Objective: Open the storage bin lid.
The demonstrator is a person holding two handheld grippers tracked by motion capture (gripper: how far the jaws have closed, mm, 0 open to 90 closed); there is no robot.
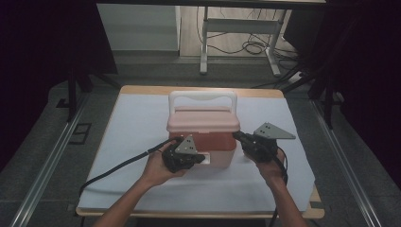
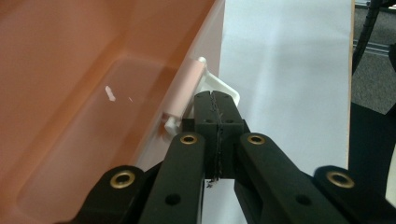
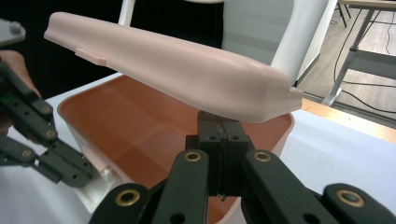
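A pink cooler box [image 1: 201, 139] with a paler lid [image 1: 202, 120] and an upright white handle [image 1: 202, 96] stands mid-table. My left gripper [image 1: 197, 159] is shut and empty, its tips against the box's front wall by a white latch [image 2: 223, 87] and a pink bar [image 2: 184, 91]; in its own view the left gripper [image 2: 215, 99] has its jaws pressed together. My right gripper [image 1: 237, 136] is shut with nothing between the jaws, at the box's right side. In its own view the right gripper [image 3: 219, 122] sits just under a corner of the lid [image 3: 177, 70], which is tilted up off the box's orange inside [image 3: 140, 126].
A white cloth [image 1: 137, 123] covers the wooden table [image 1: 142, 88]. A metal-legged desk [image 1: 236, 28] and floor cables [image 1: 255, 47] lie beyond the far edge. Floor rails [image 1: 47, 161] run along both sides. The left gripper [image 3: 70, 170] shows beside the box's near wall.
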